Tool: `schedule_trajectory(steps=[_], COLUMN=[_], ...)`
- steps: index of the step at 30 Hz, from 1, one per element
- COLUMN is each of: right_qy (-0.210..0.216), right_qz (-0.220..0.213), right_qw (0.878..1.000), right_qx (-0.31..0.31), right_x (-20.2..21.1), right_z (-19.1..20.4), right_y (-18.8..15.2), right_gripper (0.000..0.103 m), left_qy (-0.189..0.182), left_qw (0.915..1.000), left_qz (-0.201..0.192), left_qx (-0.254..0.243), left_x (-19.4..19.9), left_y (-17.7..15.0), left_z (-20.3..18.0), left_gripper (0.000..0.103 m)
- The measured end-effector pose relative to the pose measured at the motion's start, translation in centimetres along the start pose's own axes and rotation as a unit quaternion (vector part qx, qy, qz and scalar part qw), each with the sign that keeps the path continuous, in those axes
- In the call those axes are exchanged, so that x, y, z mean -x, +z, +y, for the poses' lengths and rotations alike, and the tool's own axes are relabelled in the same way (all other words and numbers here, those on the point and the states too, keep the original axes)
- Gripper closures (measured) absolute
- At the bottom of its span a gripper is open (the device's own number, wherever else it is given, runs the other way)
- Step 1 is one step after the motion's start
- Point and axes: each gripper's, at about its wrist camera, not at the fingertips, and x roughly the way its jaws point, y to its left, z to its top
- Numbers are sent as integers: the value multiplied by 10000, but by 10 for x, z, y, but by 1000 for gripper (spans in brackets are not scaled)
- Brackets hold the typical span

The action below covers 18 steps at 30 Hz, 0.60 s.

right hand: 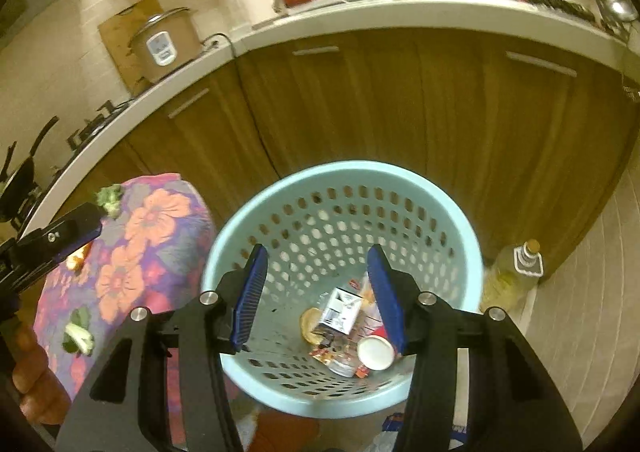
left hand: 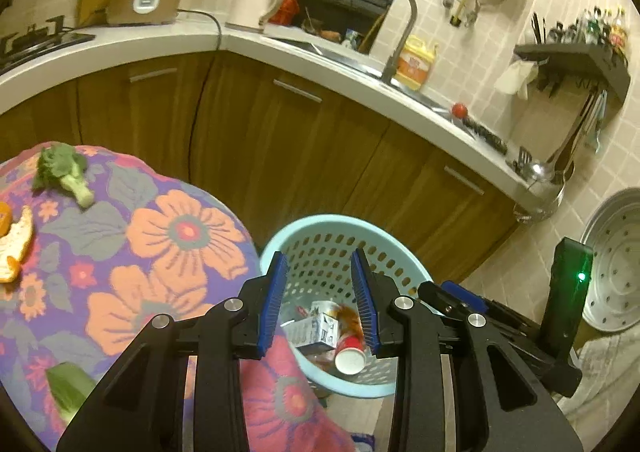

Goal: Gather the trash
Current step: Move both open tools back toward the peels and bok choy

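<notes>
Left gripper (left hand: 320,300) is hanging over the basket (left hand: 280,236) with jaws apart, holding nothing. Trash is lying inside: a cup (left hand: 351,355) and a carton (left hand: 320,326). Peel (left hand: 18,248) and broccoli (left hand: 64,172) are sitting on the flowery cloth (left hand: 168,236) (still to collect, I think).

Right gripper (right hand: 316,292) is hanging over the basket too, jaws apart and empty. Peel looks light, soft and easy to tear, so pinching its thick edge gently seems best.
</notes>
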Motion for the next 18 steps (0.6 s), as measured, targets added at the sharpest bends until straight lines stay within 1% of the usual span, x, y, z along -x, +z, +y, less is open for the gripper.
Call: schedule_trajectory(steps=[2,3,5,8,12,18], right_qy=[80,121,192,337,579,915], right_qz=[-53,-68,-90,-95,-58,77], right_qw=[9999,9997,9993,9981,9954,9884], right_qx=[124,185,299,498,763,1211], right_x=[5,8,11,13,13,8], right_z=[13,20,31,54,85,135], right_y=[1,1,1,-1,-6,-19], right_gripper=[55,55,55,55,55,55], left_qy=[42,68,147,263,479,939], left_qw=[9999,9999,9994,9983,9953,9859], left_qz=[-70,-111,-242,-411,-651,-933], left_qx=[63,96,184,320,529,1024], left_x=[9,14,27,45,74,111], left_y=[1,1,2,3,3,-2], left_z=[7,11,21,36,64,117], left_gripper=[69,64,58,54,43,43])
